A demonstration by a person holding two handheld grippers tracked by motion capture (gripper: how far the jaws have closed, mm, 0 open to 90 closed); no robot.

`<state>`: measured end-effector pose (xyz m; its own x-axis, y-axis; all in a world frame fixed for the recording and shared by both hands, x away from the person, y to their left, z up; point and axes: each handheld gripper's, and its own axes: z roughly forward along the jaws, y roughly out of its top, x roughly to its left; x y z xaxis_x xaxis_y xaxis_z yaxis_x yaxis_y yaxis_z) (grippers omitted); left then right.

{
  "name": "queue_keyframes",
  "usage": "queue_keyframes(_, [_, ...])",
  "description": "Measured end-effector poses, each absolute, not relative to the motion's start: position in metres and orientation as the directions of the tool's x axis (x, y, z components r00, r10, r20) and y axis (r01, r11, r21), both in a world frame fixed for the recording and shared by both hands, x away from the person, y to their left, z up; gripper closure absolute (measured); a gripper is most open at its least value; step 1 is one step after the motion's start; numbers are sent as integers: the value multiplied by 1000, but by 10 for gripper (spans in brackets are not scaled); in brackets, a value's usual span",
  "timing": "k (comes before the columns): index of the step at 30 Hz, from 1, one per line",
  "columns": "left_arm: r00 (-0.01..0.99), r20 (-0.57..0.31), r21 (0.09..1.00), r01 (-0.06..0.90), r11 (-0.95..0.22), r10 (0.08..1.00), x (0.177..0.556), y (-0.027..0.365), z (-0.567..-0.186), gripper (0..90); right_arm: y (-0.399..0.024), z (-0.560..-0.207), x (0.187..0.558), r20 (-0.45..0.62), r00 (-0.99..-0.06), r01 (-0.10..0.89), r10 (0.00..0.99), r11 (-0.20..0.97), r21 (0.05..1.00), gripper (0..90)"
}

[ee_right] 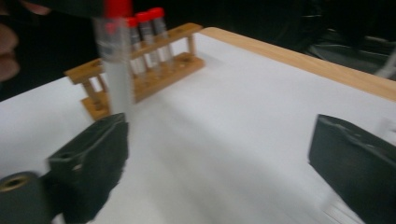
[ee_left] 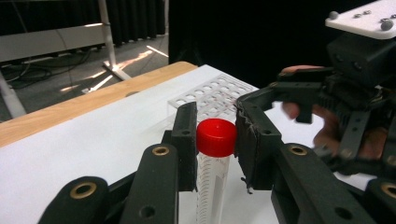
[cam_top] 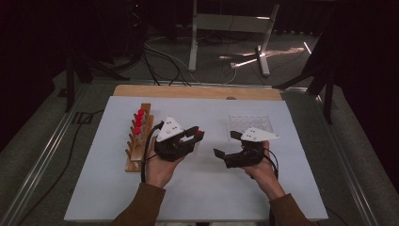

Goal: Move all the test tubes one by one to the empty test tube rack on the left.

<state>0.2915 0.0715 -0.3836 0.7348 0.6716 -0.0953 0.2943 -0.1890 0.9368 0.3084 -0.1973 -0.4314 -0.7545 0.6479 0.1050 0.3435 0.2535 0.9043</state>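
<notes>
Gripping a clear tube (ee_left: 212, 186) just under its red cap (ee_left: 215, 136), the left tool (ee_left: 215, 144) holds it upright above the bench (cam_top: 197, 197), right of the wooden rack (cam_top: 138, 141); the right tool (ee_right: 219, 163) gapes empty nearby.

In the right gripper view the held tube (ee_right: 116, 60) is blurred and its red cap is cut by the top edge, while the wooden rack (ee_right: 140, 79) behind it is soft.
</notes>
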Motion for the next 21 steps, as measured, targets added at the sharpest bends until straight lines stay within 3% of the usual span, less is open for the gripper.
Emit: queue_keyframes(21, [591,-96,955,281,-92,801,276,159,-384,713,-281,-432,302,120,-606,385,786,158,909,13])
